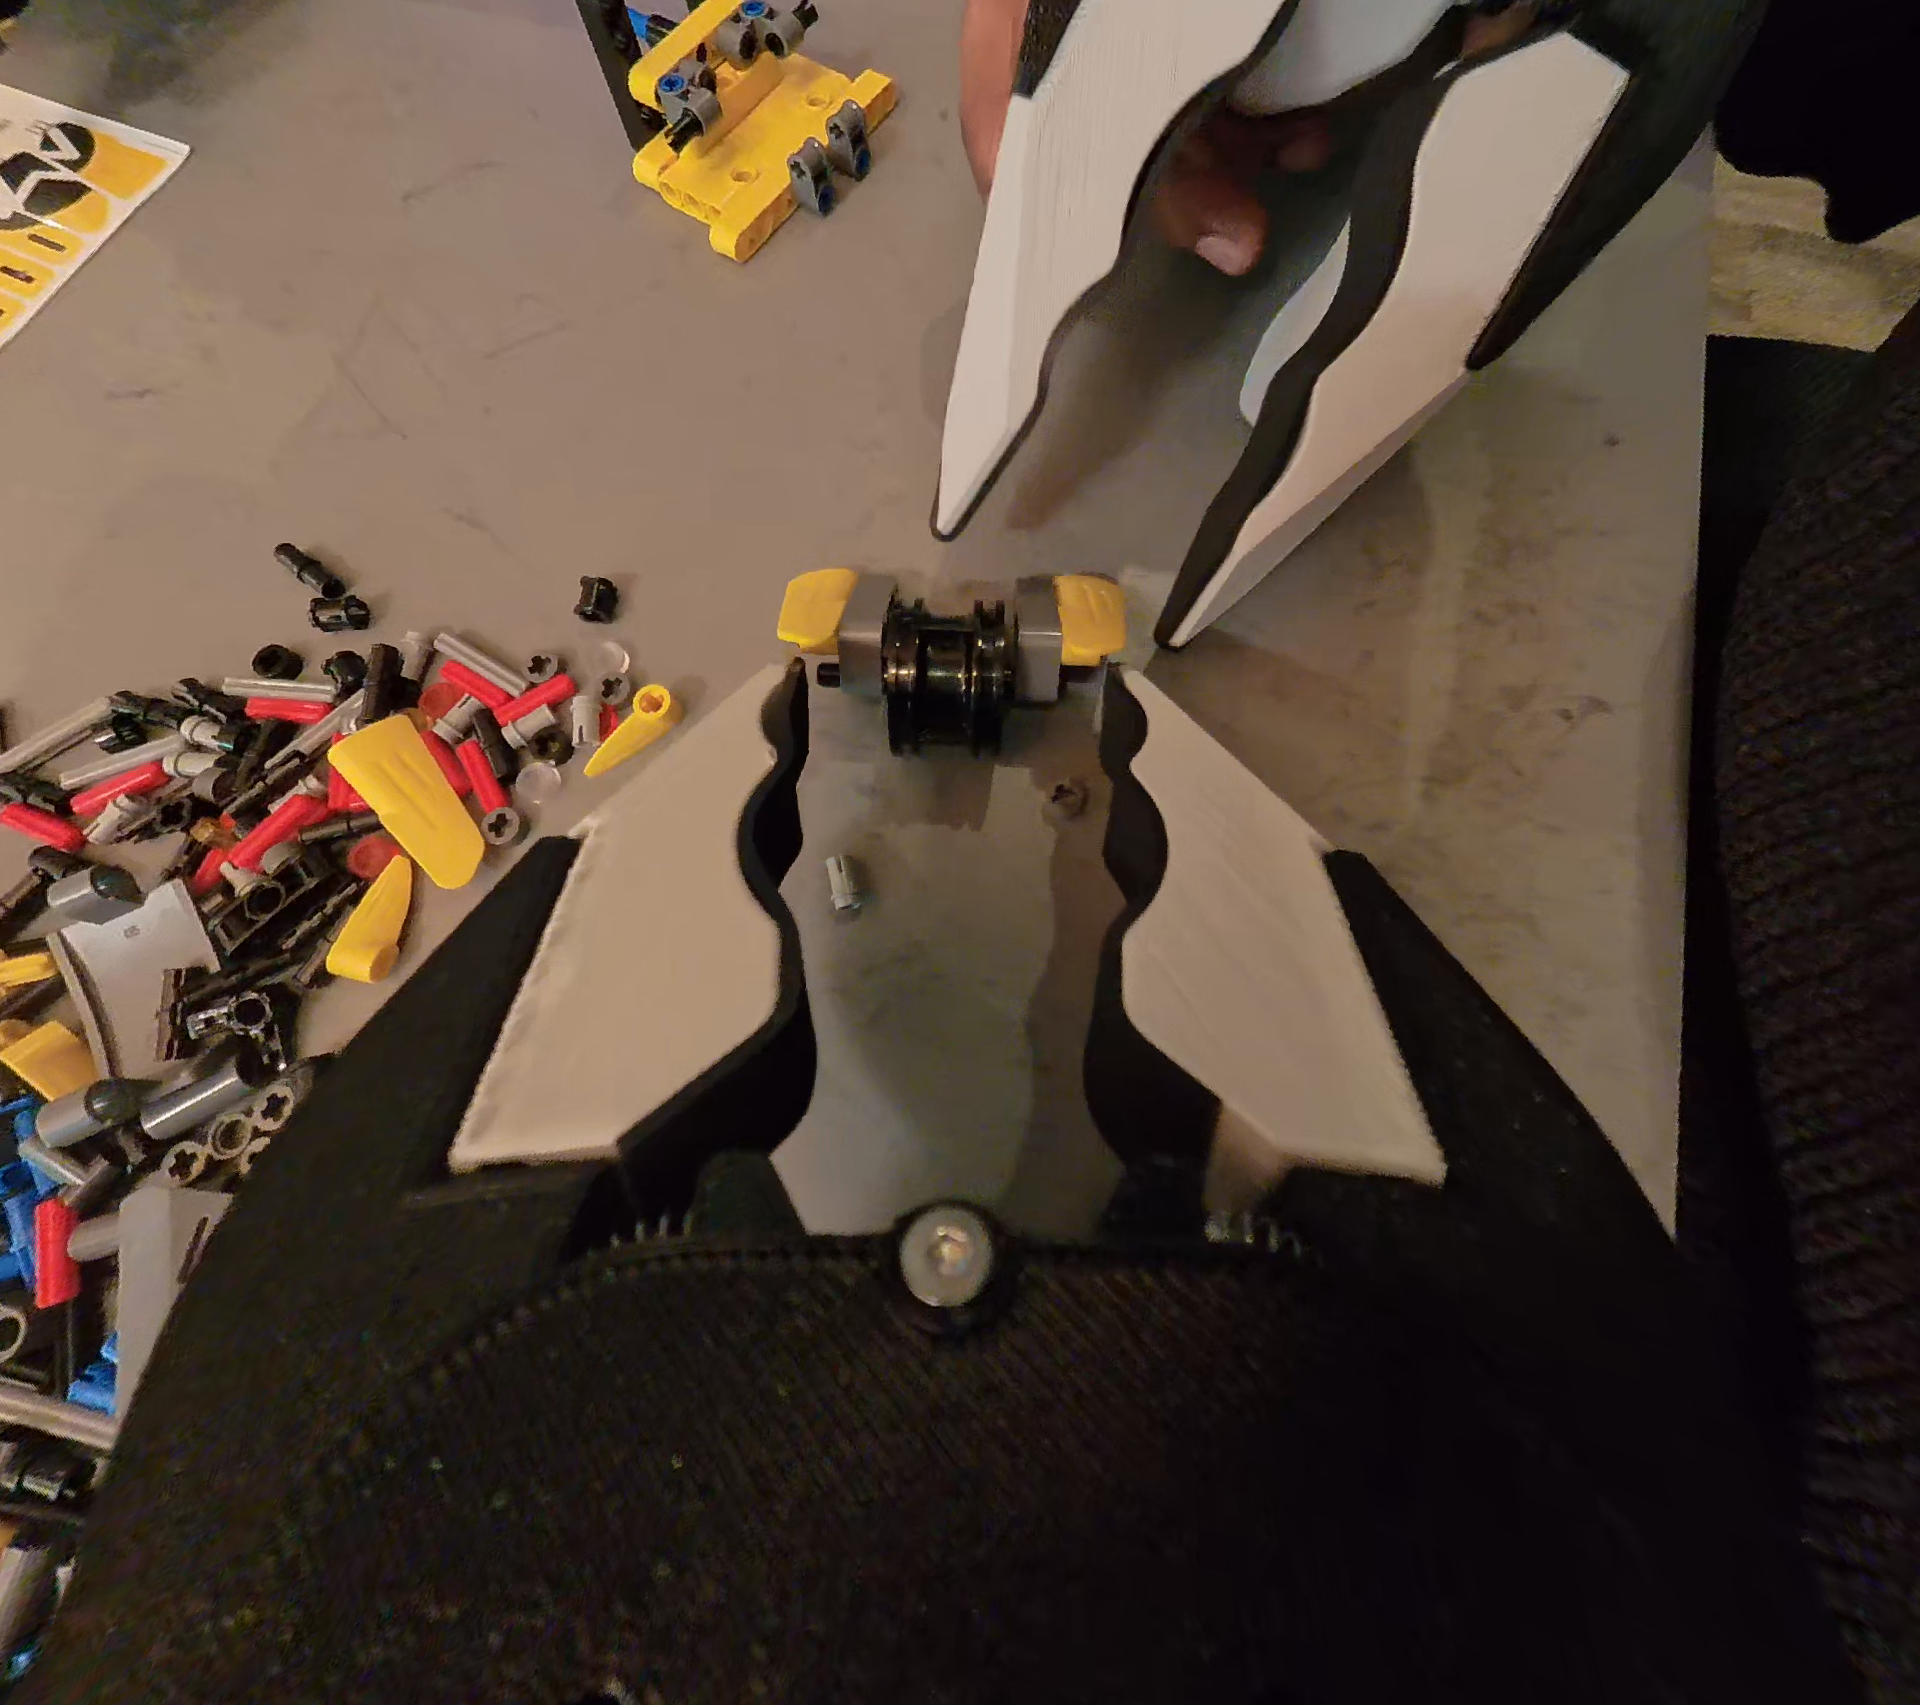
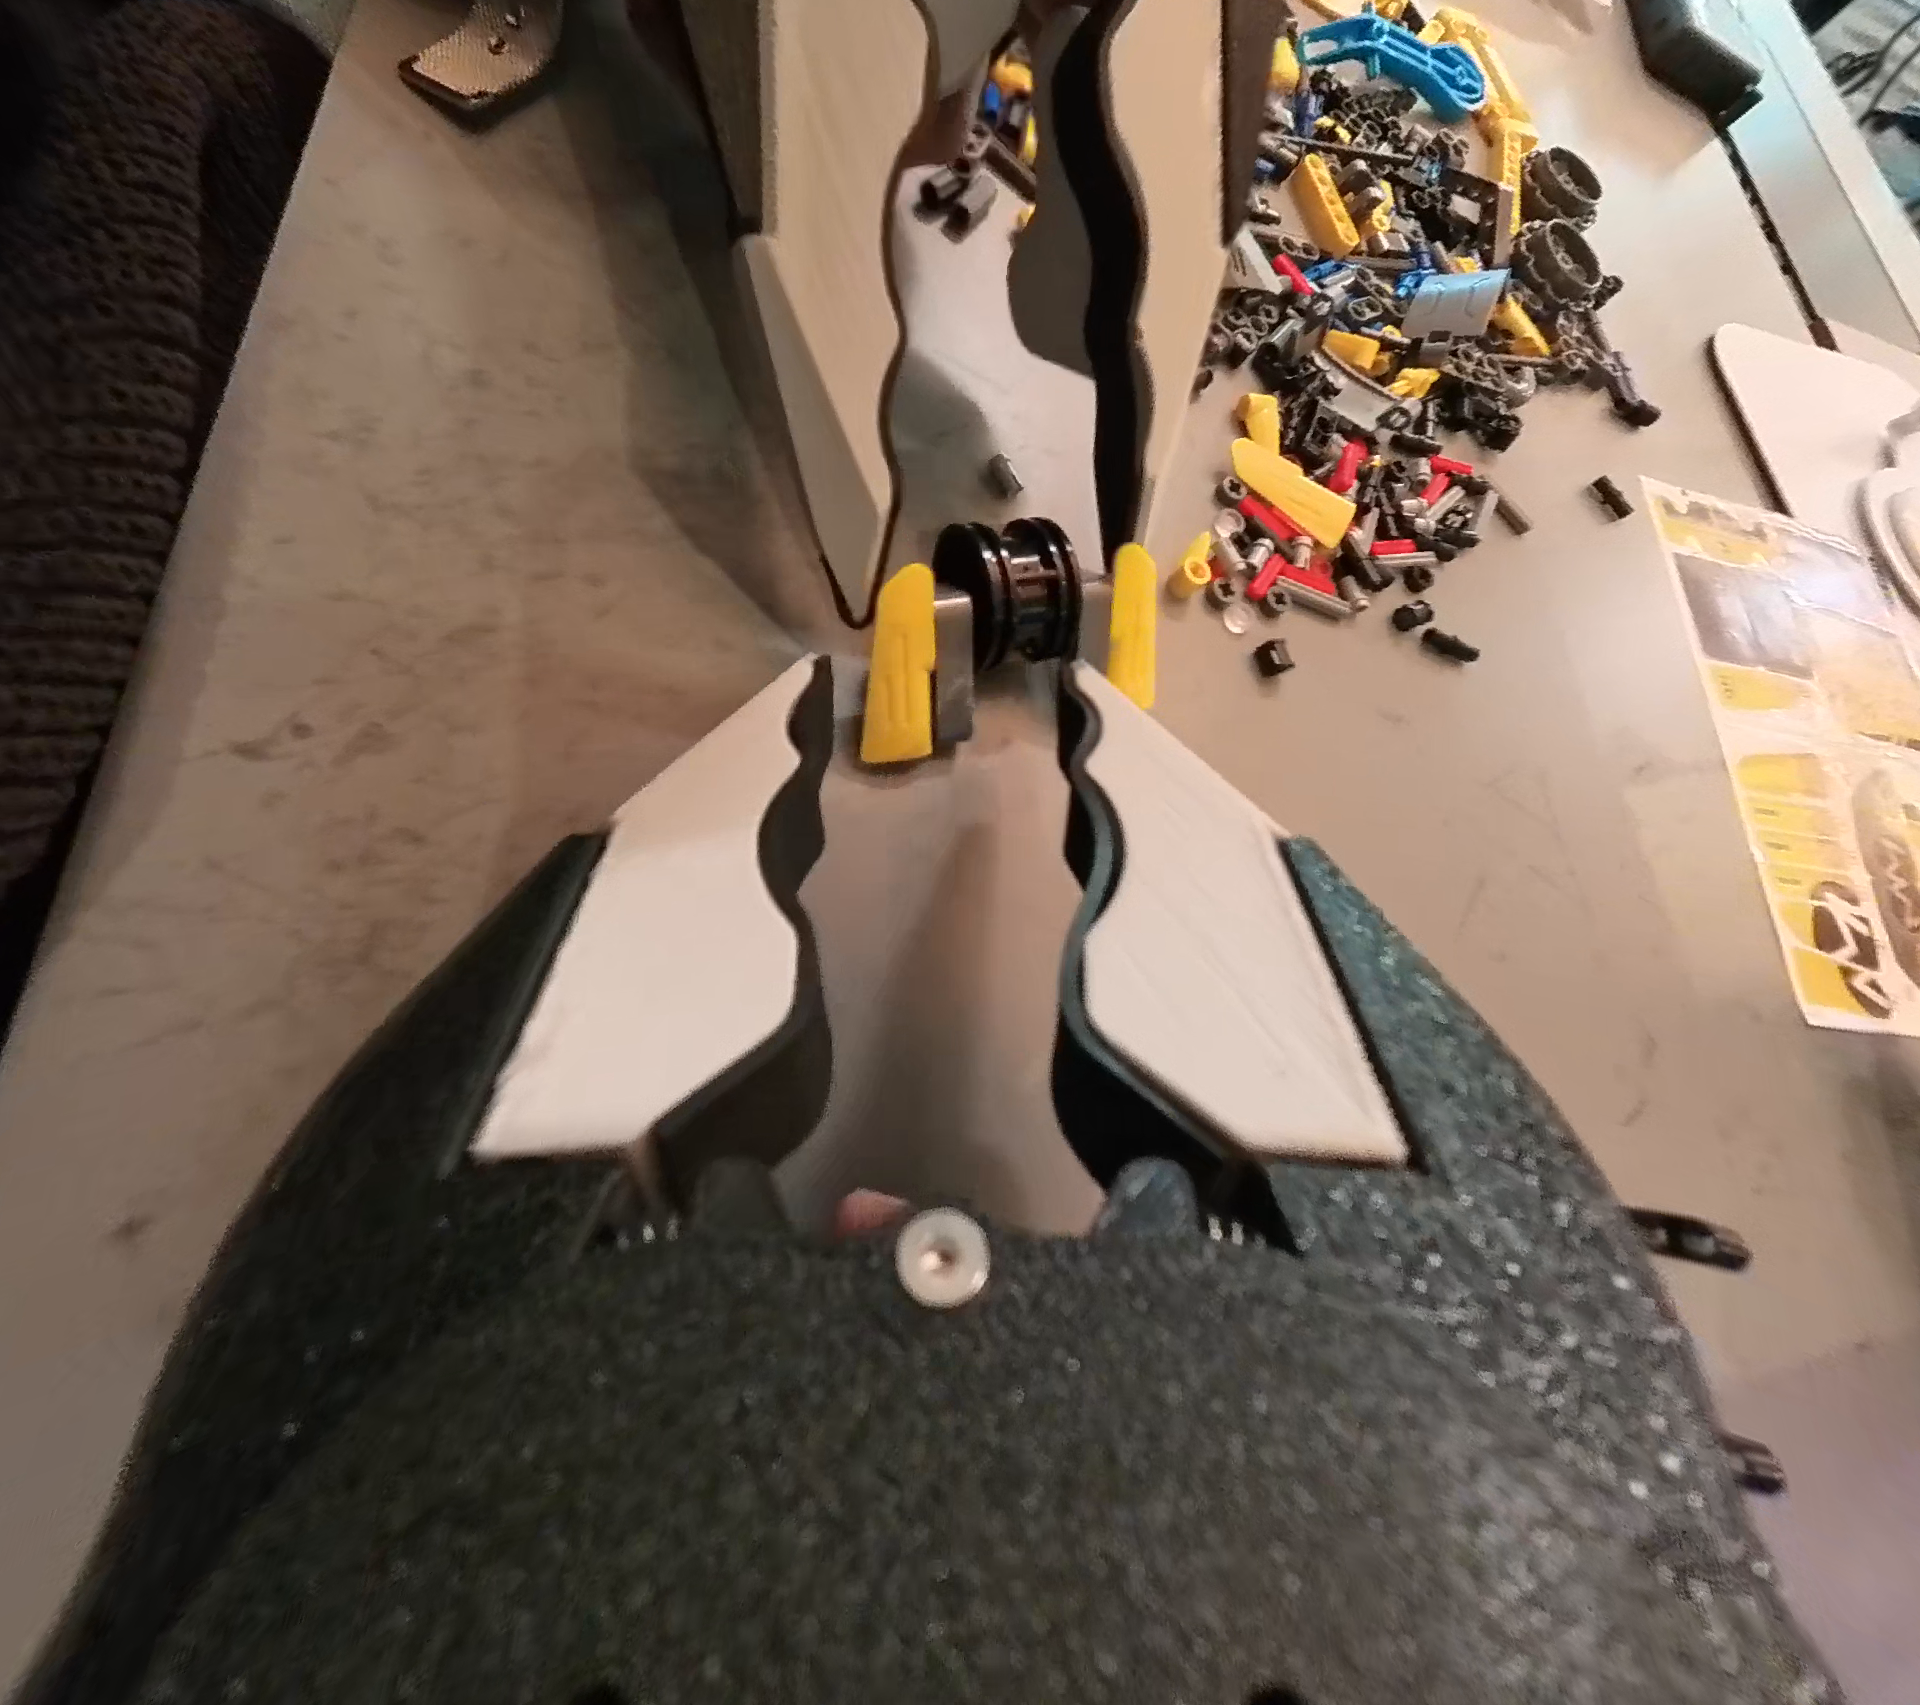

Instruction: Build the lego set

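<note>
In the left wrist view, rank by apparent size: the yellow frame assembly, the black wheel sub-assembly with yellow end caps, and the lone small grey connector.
1. Yellow frame assembly, though it lies farther away.
2. Black wheel sub-assembly, close behind.
3. Small grey connector, clearly smallest.

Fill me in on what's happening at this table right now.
A person holds a two-finger gripper in each hand over a grey table. Both the left gripper and the right gripper are open, facing each other around a small assembly: a black wheel hub between grey blocks with yellow end caps. It sits on the table. A pile of loose building pieces lies beside it.
</note>
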A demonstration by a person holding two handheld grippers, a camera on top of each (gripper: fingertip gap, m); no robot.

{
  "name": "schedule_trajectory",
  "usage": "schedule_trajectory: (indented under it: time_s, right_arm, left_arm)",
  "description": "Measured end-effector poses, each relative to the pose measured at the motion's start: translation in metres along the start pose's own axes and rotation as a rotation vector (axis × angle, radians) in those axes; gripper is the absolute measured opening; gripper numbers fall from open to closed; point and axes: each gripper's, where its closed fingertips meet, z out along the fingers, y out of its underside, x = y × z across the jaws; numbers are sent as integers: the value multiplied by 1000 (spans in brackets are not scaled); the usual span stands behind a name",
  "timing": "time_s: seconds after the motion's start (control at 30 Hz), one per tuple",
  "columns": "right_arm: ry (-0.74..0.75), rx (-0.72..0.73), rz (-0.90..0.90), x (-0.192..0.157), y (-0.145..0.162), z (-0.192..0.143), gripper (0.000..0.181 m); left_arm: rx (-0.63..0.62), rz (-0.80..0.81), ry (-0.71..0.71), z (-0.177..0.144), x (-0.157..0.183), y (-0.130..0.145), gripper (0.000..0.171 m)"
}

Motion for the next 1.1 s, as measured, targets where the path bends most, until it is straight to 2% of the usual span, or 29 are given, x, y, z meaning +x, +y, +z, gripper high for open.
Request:
schedule_trajectory:
  time_s: [0.17, 0.37, 0.6, 0.73, 0.97, 1.1]
  right_arm:
    - [-14, 81, 124, 12, -5, -12, 44]
    - [11, 138, 263, 32, -6, -20, 45]
    - [33, 159, 315, 41, -5, -23, 44]
    - [61, 187, 329, 48, -7, -26, 44]
    - [73, 348, 442, 71, -26, -29, 38]
    - [19, 320, 355, 75, -30, -14, 34]
  left_arm:
    - [15, 5, -11, -4, -1, 0, 51]
    - [1, 6, -58, -5, -9, 4, 42]
    - [-6, -26, -115, -9, -23, 8, 33]
    - [-2, -13, -115, -11, -22, 8, 40]
    - [37, -35, -108, -16, -27, 5, 42]
    - [60, -35, -123, -23, -33, 0, 41]
